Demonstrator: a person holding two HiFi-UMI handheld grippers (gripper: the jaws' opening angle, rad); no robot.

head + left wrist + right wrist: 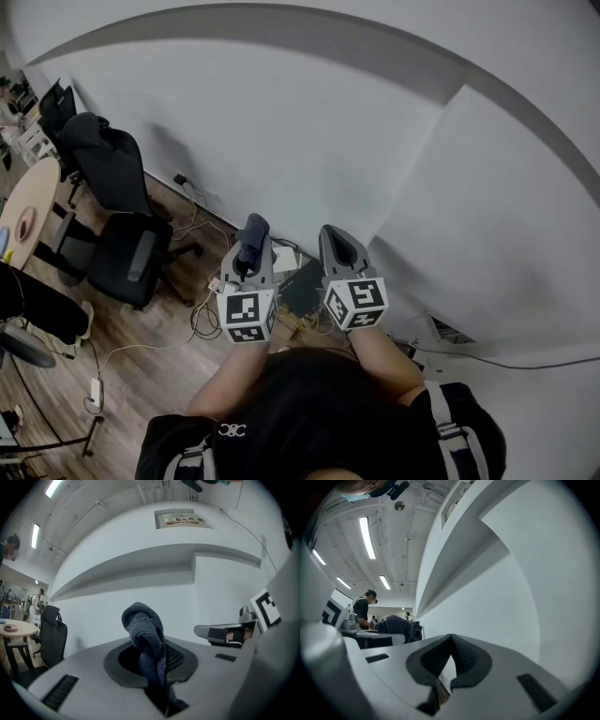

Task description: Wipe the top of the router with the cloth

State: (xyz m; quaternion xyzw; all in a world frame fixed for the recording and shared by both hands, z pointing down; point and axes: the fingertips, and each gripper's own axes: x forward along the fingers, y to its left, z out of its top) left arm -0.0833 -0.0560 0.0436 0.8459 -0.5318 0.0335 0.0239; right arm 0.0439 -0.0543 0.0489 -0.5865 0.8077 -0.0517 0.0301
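1. Left claw (249,259) is up in front of the white wall (337,131). Its jaws are pinching a dark blue cloth (143,632).
2. In the left gripper view, the knitted cloth stands bunched above the jaws, and its lower end runs down into the slot between them.
3. Right claw (451,641) is at 3 o'clock of the left one, level with it and just beside it. Its jaws are pressed together at the tips with nothing between them.
4. The router (302,288) is a dark flat box down on the wooden floor (141,361), close to the wall. In the head view it shows between the two claws, at 4 o'clock of the left claw. Neither claw touches it.
5. Cables (201,319) trail over the floor at 7 o'clock of the left claw.
6. Two black office chairs (131,251) stand well off at 9 o'clock, with a pale round table (26,220) beyond them at the frame's left edge.
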